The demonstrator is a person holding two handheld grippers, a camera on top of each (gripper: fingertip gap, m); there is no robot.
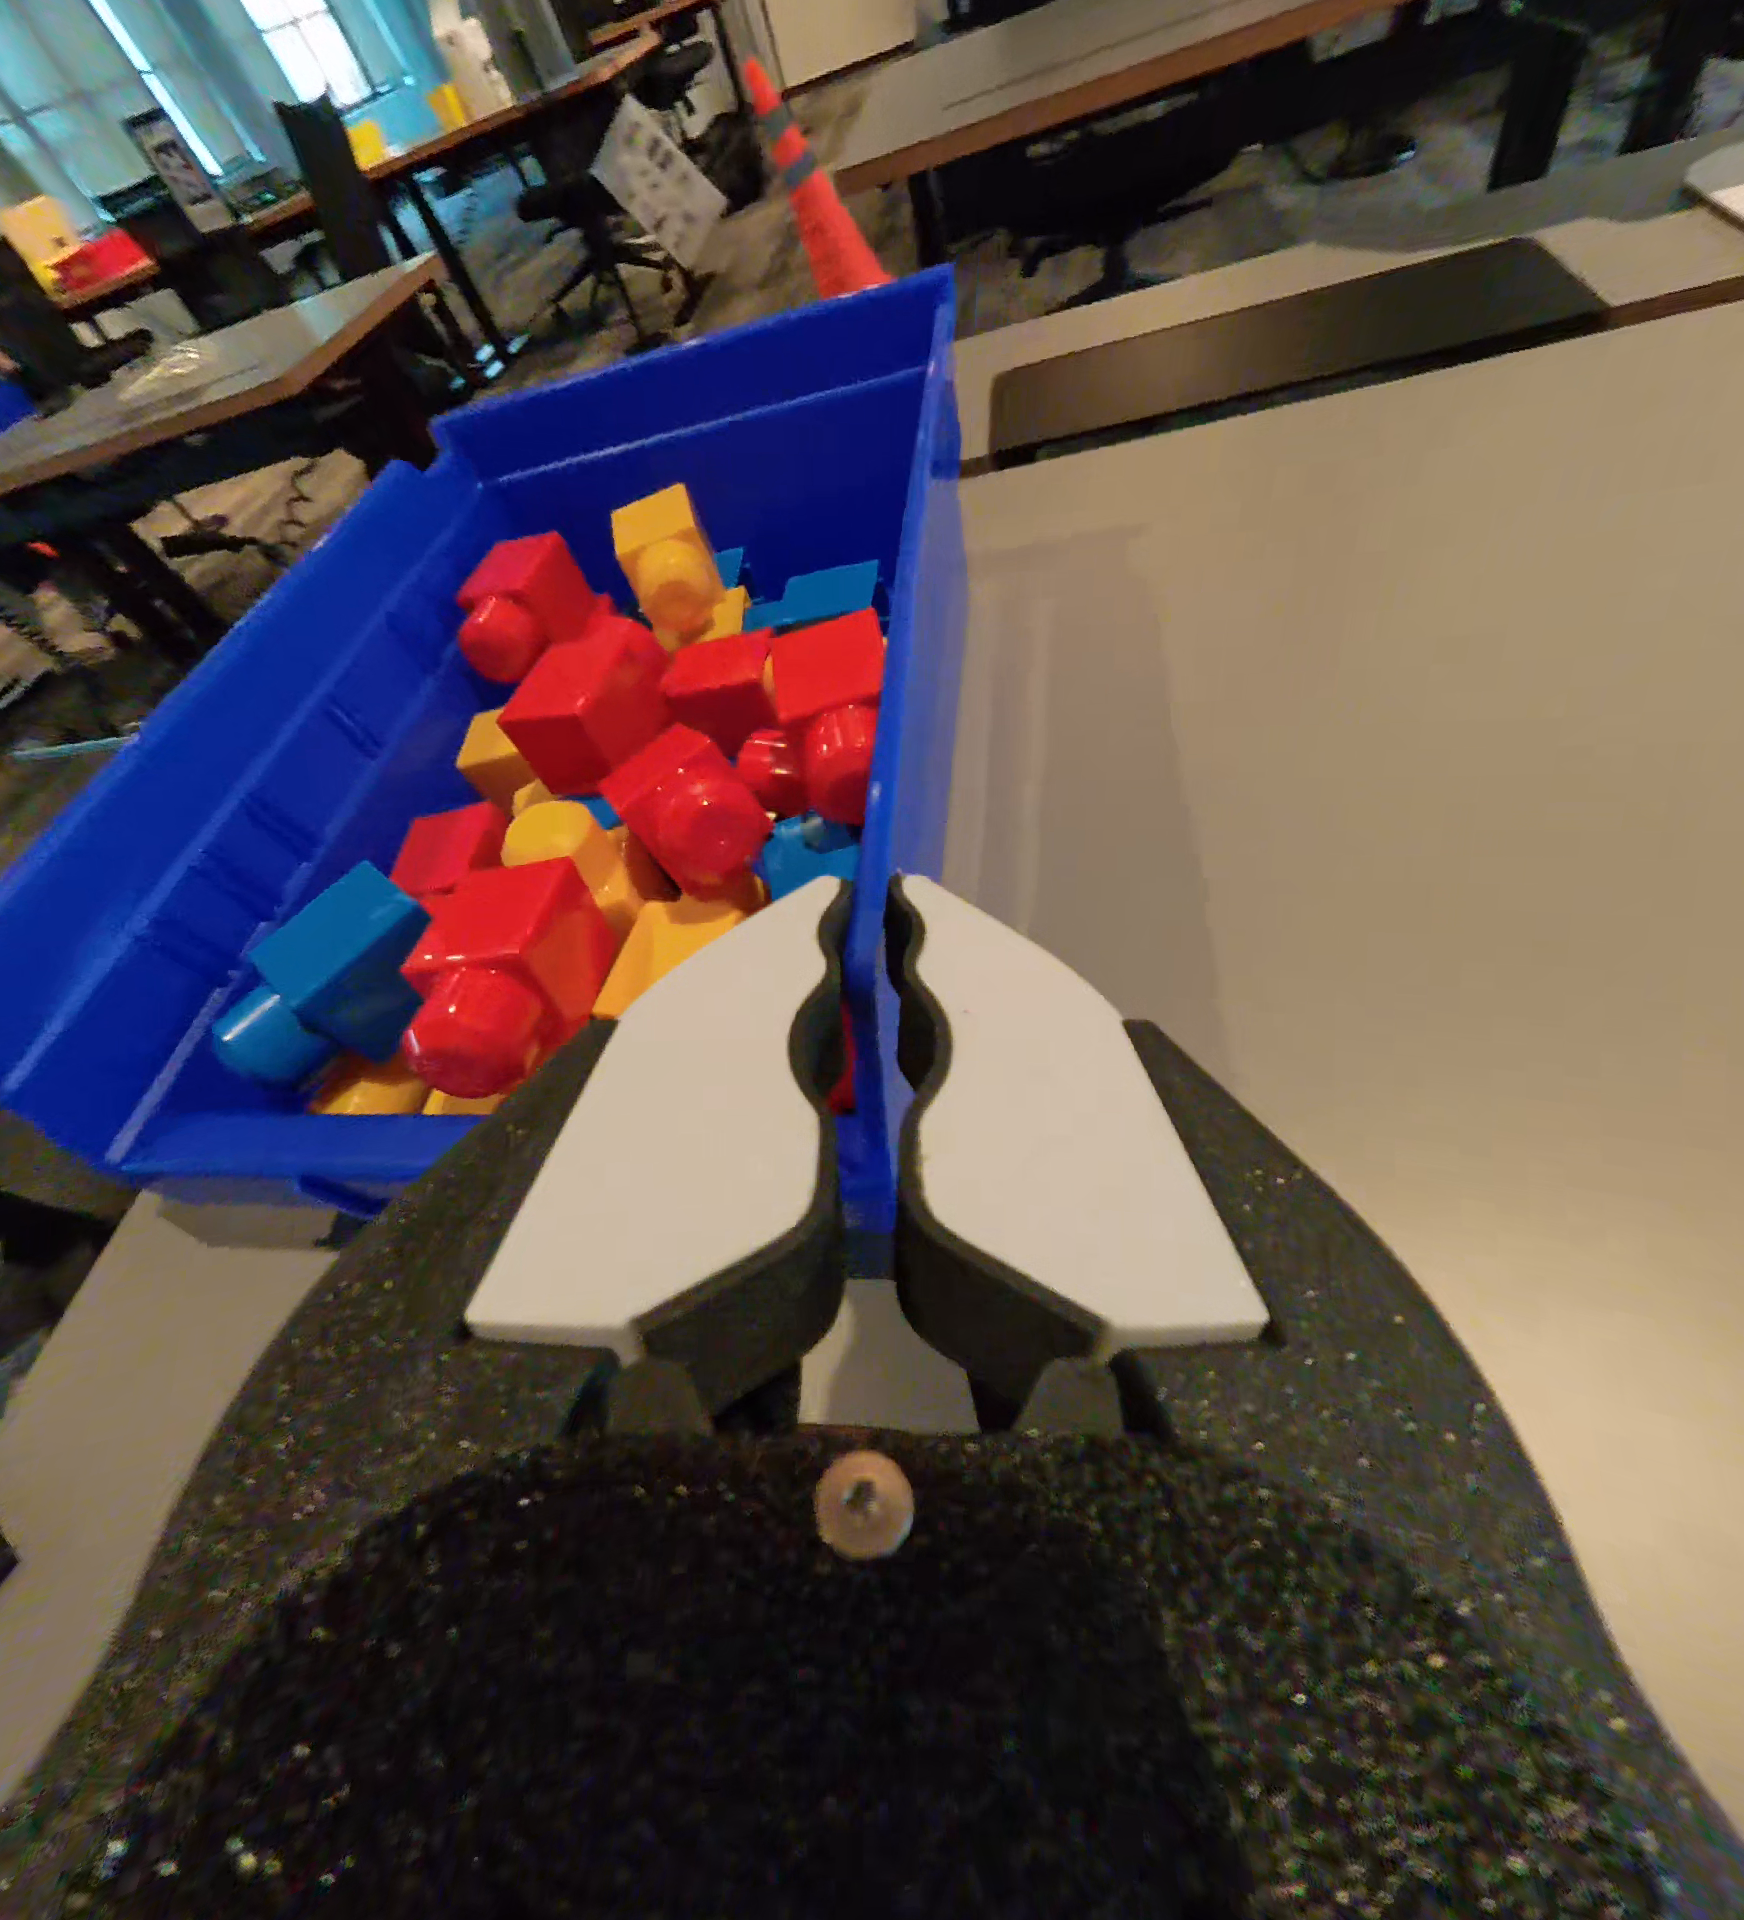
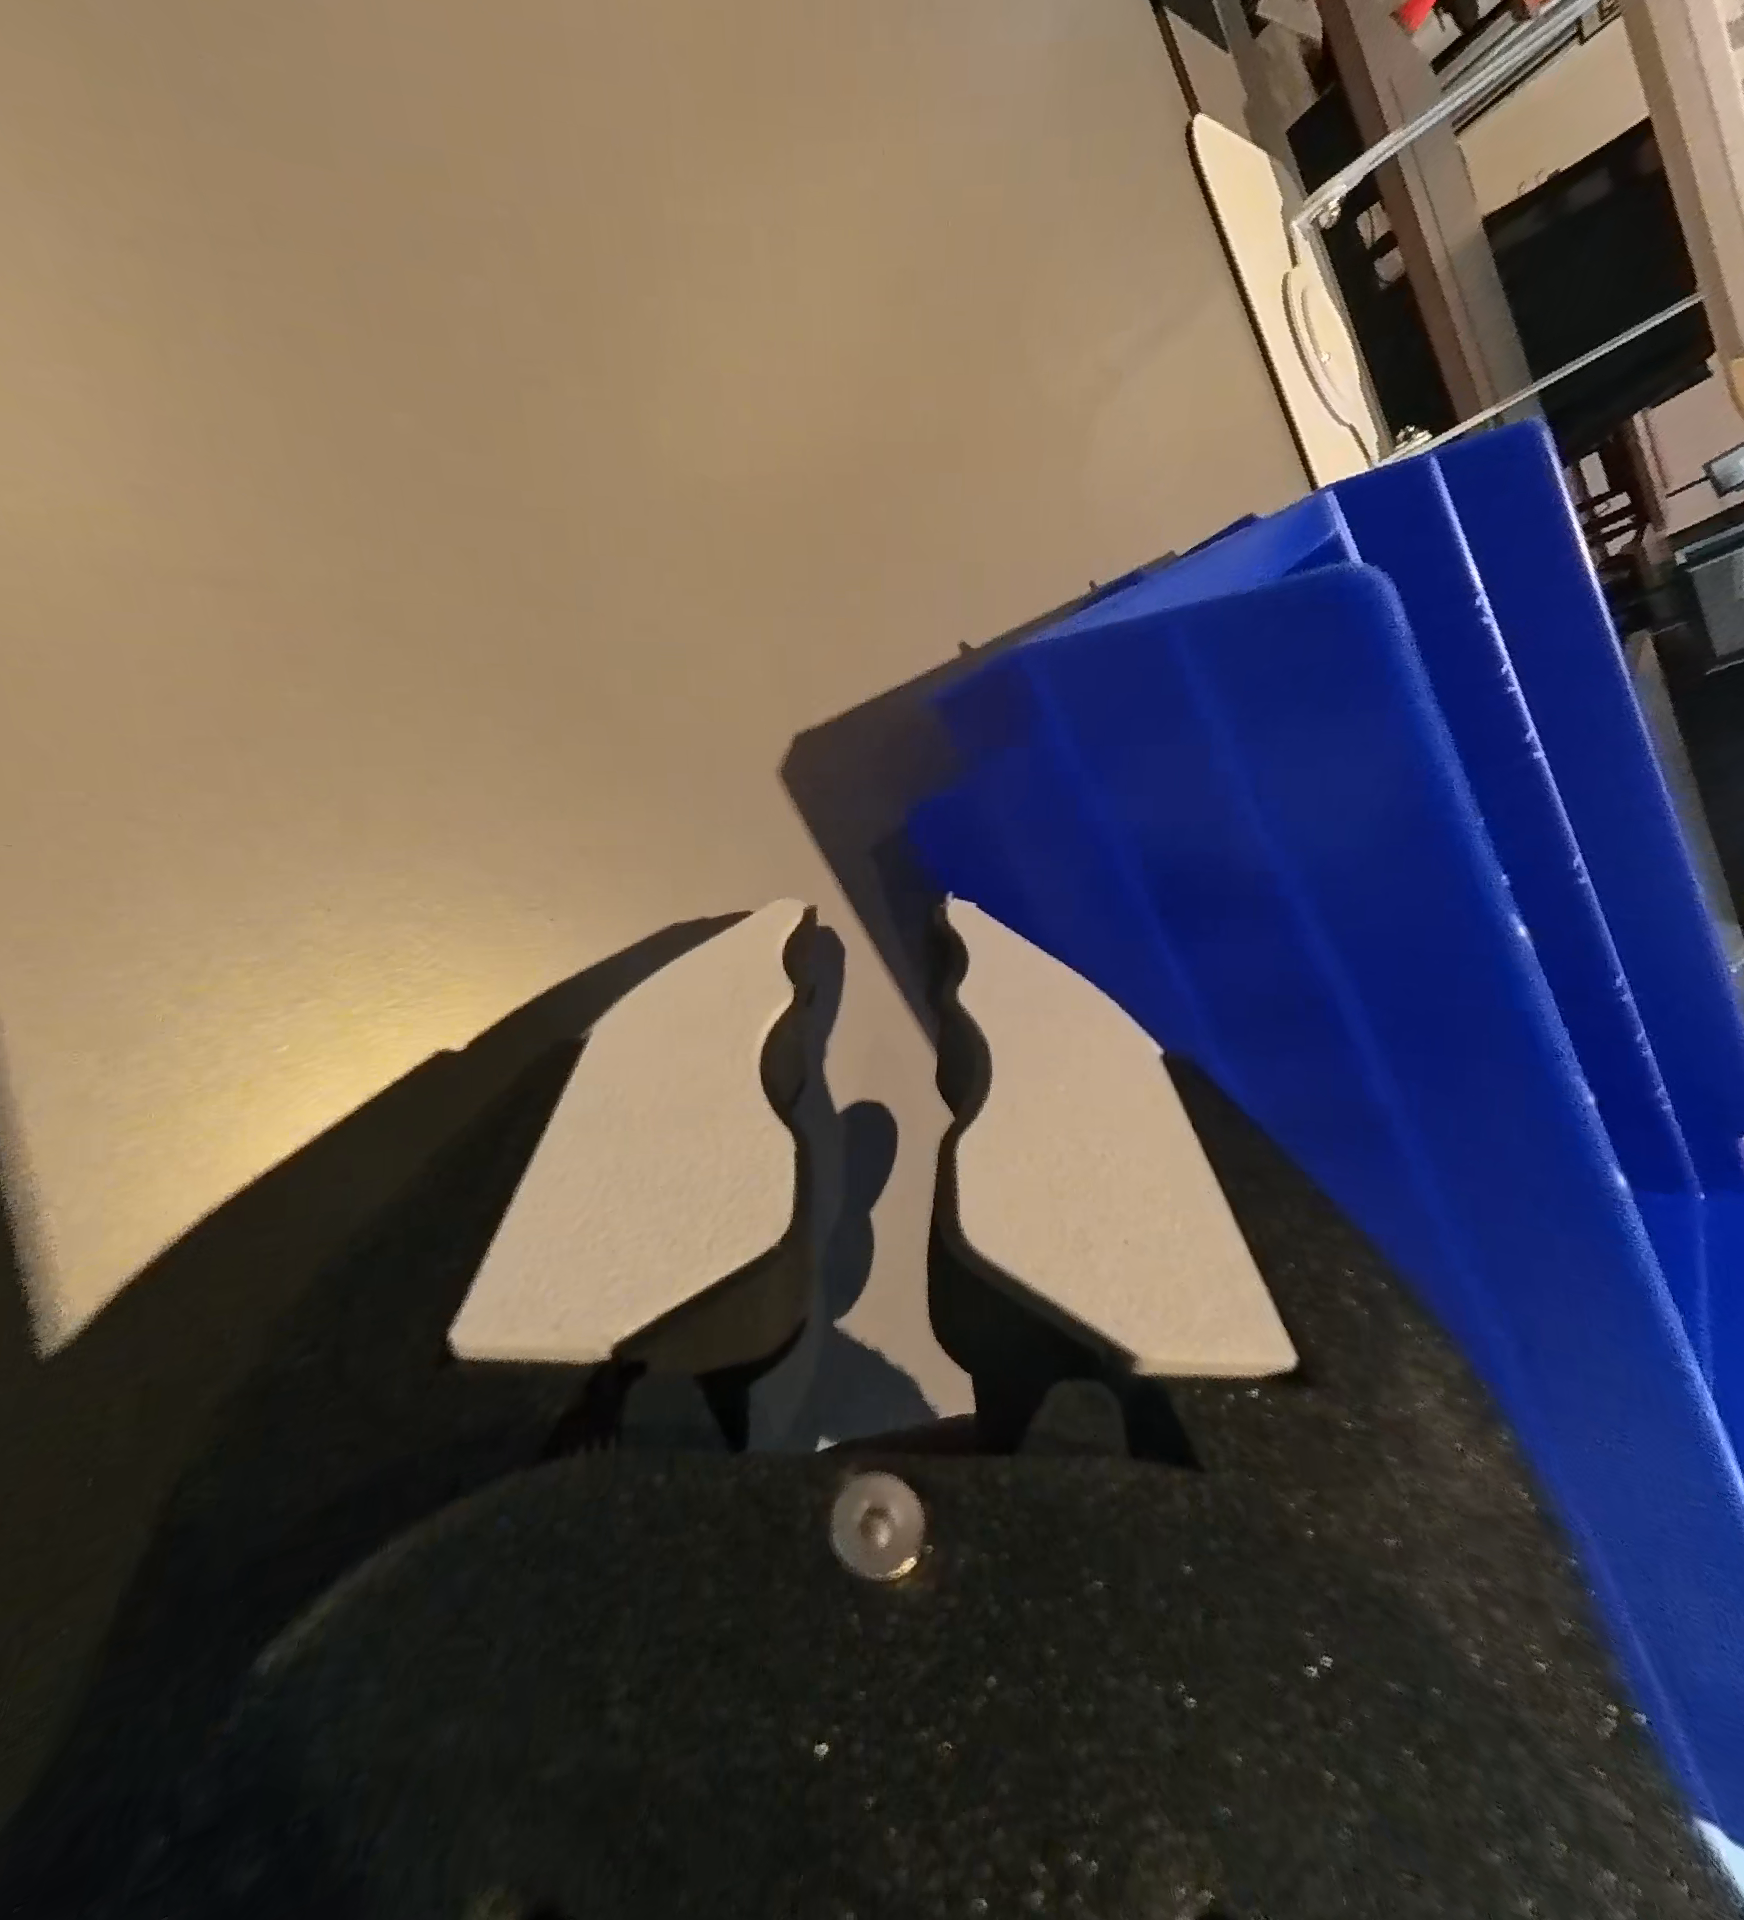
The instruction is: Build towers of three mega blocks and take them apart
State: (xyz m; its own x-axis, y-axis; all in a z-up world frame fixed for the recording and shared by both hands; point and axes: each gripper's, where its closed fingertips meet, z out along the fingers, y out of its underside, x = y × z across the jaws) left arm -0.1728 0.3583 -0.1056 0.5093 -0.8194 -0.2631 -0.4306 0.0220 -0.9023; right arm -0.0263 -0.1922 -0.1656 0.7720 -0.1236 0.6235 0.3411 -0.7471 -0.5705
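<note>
A: Nearest the lens in the left wrist view is the black speckled body of the left gripper (image 1: 866, 904), its two grey fingers (image 1: 702, 1091) reaching forward and straddling the right-hand wall of the blue bin (image 1: 255, 790). The wall runs down the narrow gap between them, so the gripper is clamped on that wall.

B: And the right one?

A: The right gripper (image 2: 878, 920) is rolled hard over, so the table (image 2: 432, 416) fills its view like a wall. Its fingers stand a little apart with nothing between them; the blue bin's (image 2: 1367, 935) outer side lies just beside the right fingertip.

B: Where are the blocks?

A: Every mega block (image 1: 629, 810) in sight lies loose in the bin: red, yellow and blue, heaped anyhow, none stacked on the table (image 1: 1367, 831).

B: Any writing?

A: Only a blurred printed sign (image 1: 655, 171) far back.

B: The room?

A: A pale grey tabletop, then rows of desks (image 1: 213, 364), black office chairs (image 1: 598, 229), an orange traffic cone (image 1: 816, 197) and tall windows (image 1: 172, 62)
</note>
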